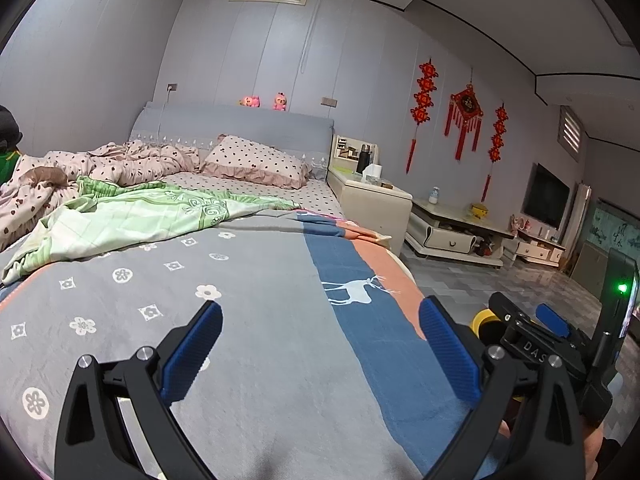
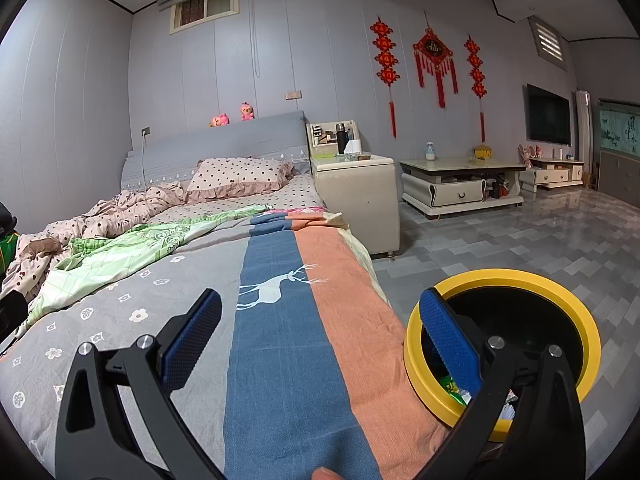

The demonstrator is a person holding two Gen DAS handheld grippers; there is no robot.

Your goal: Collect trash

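- Yellow-rimmed trash bin (image 2: 568, 288) lower right of right view, beside bed (image 2: 280, 320); wrappers inside look light, crinkly.
- Left gripper (image 1: 320, 344) and right gripper (image 2: 320, 340): fingers apart, empty.
- Pinch scraps by edges.

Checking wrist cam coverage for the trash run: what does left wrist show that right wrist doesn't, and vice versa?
Left wrist only: the right gripper itself, from the side, over the yellow-rimmed trash bin, which is mostly hidden behind it.

Right wrist only: the bin's open mouth on the floor beside the bed, with green and white scraps inside, and a fingertip at the bottom edge.

Both: the bed with the deer blanket, green sheet, polka-dot pillow, nightstand, red wall knots, TV. Both grippers open, holding nothing; left gripper.
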